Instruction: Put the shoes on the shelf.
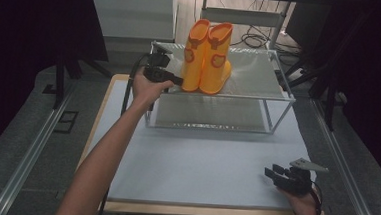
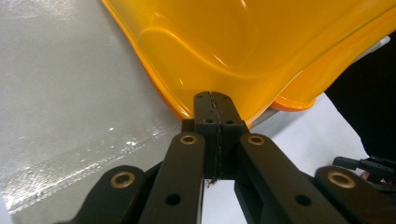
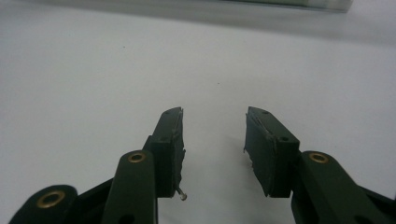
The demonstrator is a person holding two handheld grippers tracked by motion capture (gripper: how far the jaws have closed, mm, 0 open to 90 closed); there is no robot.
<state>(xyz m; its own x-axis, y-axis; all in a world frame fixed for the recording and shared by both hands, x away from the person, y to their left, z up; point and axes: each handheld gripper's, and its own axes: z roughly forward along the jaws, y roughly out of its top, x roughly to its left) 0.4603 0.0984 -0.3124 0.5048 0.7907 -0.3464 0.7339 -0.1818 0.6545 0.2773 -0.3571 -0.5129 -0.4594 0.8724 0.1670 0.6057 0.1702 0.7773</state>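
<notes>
On the rack's top shelf (image 1: 260,74) stand the boots (image 1: 207,56), the left gripper (image 1: 178,79), jaws together, nudging one and perhaps toppling it, right gripper (image 1: 270,172) wide, empty.

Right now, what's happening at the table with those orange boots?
A person works at the table with a gripper in each hand. The pair of orange boots stands upright on the top shelf of a metal-framed rack. The left gripper is up at the shelf, its jaws shut together and its tips right at the bottom edge of the nearer boot; whether it pinches anything I cannot tell. The right gripper rests low near the table's front right corner, jaws open and holding nothing.
</notes>
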